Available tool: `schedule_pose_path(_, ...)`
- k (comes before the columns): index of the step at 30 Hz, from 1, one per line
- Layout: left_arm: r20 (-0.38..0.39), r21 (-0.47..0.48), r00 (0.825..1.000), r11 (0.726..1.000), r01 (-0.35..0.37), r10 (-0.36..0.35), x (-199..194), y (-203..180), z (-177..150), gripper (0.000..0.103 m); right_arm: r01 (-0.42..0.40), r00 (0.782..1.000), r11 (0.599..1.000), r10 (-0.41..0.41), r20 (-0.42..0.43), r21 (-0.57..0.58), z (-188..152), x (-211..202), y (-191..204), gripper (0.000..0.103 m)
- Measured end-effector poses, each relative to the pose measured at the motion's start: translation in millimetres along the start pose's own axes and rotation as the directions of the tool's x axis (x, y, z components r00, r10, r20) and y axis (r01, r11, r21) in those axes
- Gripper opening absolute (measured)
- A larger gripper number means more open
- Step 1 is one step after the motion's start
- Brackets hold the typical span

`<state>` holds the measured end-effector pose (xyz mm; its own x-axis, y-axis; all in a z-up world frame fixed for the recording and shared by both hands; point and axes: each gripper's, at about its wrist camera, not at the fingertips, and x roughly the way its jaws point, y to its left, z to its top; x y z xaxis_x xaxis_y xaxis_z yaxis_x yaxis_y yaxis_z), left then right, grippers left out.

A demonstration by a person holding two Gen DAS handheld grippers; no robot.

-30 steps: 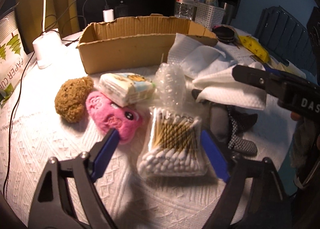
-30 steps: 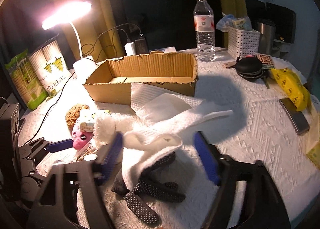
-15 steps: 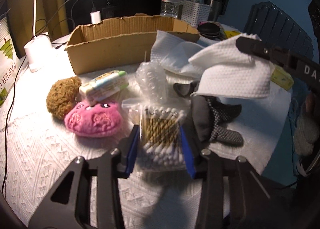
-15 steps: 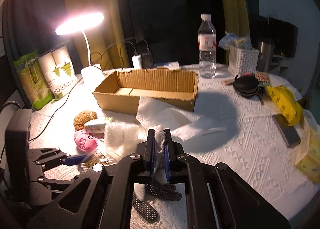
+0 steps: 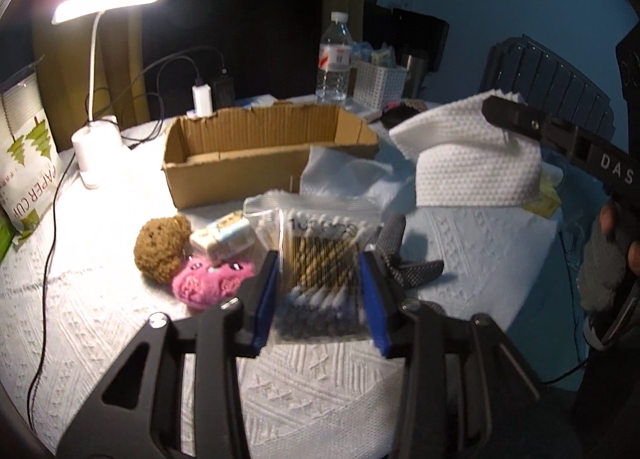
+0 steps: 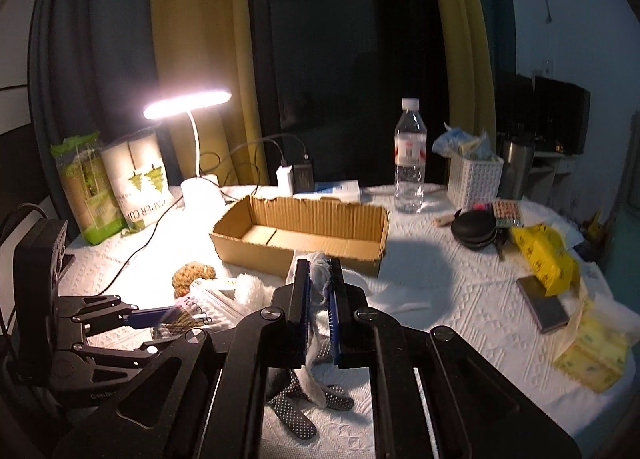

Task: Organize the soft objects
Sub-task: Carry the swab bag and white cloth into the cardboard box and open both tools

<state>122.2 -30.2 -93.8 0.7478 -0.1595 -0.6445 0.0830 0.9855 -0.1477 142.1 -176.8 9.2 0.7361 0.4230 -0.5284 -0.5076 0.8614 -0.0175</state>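
Table (image 5: 100,339): we have raised both items off it since a second ago.
Left gripper (image 5: 320,291): clamps swab bag (image 5: 320,259).
Right gripper (image 6: 319,299): pinches white cloth (image 6: 318,279); its lower end hidden.

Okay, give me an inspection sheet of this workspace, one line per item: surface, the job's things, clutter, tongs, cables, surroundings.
Surface: round table under a white embossed cloth.
Job's things: empty cardboard box; brown sponge, pink plush, small wrapped pack and dotted gloves on the cloth.
Clutter: water bottle, white basket, yellow packets, phone.
Tongs: left tongs shut on the cotton swab bag; right tongs shut on the white towel.
Cables: black cords from the chargers; one crosses the cloth by the desk lamp.
Surroundings: yellow curtains, dark window.
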Motion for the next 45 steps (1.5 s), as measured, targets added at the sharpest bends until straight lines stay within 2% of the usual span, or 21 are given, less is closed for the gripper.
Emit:
schedule_pose_path(11,0.092,0.001,0.995,1.000,-0.030,0.030,-9,15,47,0.040,-0.008,0.999,1.000,0.010,0.053,-0.023,23,1,-12,0.009)
schedule_pose_path(27,0.155,0.010,0.987,0.999,-0.034,0.032,29,16,109,0.040,-0.043,0.996,0.998,0.046,0.078,-0.042,57,49,-44,0.009)
schedule_pose_path(32,0.152,0.002,0.988,0.999,-0.036,0.035,51,19,121,0.040,-0.054,0.995,0.997,0.058,0.079,-0.054,65,68,-51,0.009)
schedule_pose_path(45,0.082,-0.044,0.996,0.999,-0.020,0.024,123,30,137,0.040,-0.088,0.996,0.995,0.089,0.024,-0.035,65,133,-72,0.009)
